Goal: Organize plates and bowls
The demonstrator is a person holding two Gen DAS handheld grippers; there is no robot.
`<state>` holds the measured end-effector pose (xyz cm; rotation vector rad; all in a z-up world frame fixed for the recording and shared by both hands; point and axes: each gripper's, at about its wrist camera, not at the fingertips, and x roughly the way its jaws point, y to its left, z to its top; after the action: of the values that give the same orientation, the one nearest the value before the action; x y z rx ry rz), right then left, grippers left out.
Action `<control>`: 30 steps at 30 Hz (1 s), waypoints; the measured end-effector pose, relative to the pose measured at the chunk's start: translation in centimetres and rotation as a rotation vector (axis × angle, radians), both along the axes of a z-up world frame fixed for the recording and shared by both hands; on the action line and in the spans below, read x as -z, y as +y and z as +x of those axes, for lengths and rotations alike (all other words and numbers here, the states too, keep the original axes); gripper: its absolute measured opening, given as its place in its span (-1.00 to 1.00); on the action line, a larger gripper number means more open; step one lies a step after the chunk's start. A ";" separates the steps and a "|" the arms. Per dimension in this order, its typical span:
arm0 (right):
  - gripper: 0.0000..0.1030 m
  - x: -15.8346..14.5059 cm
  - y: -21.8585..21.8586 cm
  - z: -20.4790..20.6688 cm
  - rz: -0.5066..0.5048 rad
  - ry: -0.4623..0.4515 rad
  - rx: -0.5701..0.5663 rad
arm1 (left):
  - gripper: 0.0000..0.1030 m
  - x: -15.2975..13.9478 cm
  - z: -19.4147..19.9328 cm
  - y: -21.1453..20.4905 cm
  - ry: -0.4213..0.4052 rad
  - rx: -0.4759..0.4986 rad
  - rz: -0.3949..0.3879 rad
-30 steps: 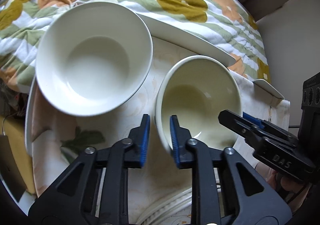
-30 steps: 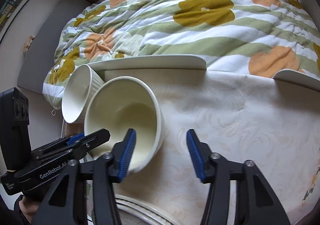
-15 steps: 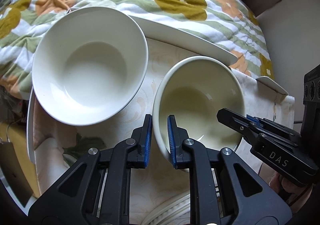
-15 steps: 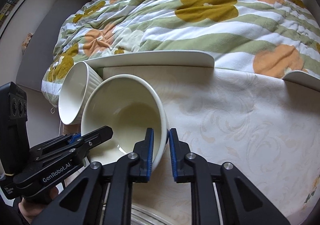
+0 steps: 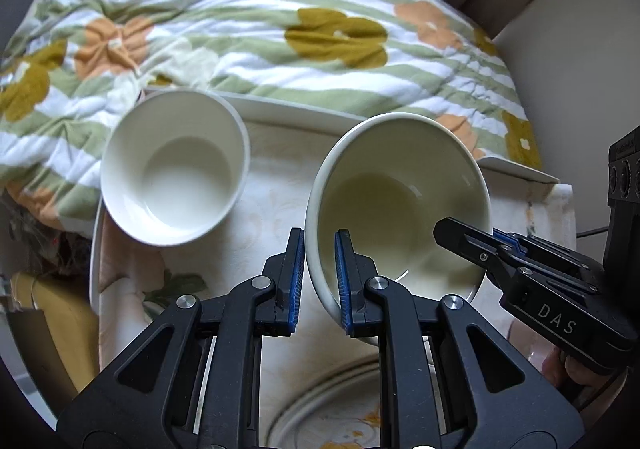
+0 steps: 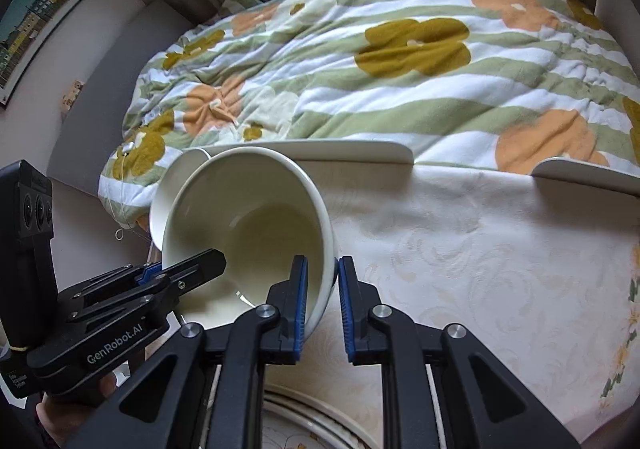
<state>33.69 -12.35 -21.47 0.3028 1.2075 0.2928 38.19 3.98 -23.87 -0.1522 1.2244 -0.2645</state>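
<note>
A cream bowl (image 5: 400, 205) hangs tilted above the table, held from two sides. My left gripper (image 5: 319, 281) is shut on its near left rim, and my right gripper (image 6: 322, 301) is shut on its right rim. The same cream bowl (image 6: 248, 233) fills the left of the right wrist view, where the left gripper's fingers (image 6: 192, 269) reach over its rim. A second white bowl (image 5: 172, 165) stands at the table's left edge. In the right wrist view only its rim (image 6: 160, 193) shows behind the held bowl.
A flowered quilt (image 5: 256, 29) lies beyond the table. White plates (image 6: 352, 151) rest along the table's far edge, another plate (image 6: 588, 173) at the far right. A patterned plate (image 5: 332, 409) sits under the grippers near the front edge. The pale tablecloth (image 6: 480, 249) spreads right.
The right gripper shut on the bowl's rim. Both grippers then rose with the bowl, which now hangs above the table, and the white bowl looks farther away.
</note>
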 end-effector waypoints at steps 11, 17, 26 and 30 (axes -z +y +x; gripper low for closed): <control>-0.73 -6.2 -7.4 -6.9 -0.008 -0.119 0.050 | -0.74 -6.6 -7.1 -9.4 -0.107 0.083 -0.001; -0.73 -8.0 -13.9 -12.5 -0.042 -0.143 0.102 | -0.74 -7.7 -12.3 -16.8 -0.110 0.160 -0.017; -0.73 -7.0 -22.3 -19.8 -0.084 -0.100 0.173 | -0.74 -5.3 -18.3 -26.3 -0.030 0.283 -0.040; -0.73 -4.9 -24.7 -21.6 -0.079 -0.045 0.209 | -0.74 -3.3 -19.3 -28.7 0.028 0.331 -0.012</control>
<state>12.10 -37.08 -16.53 0.3489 1.1294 0.0698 18.85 -24.71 -20.61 0.0377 1.2735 -0.5588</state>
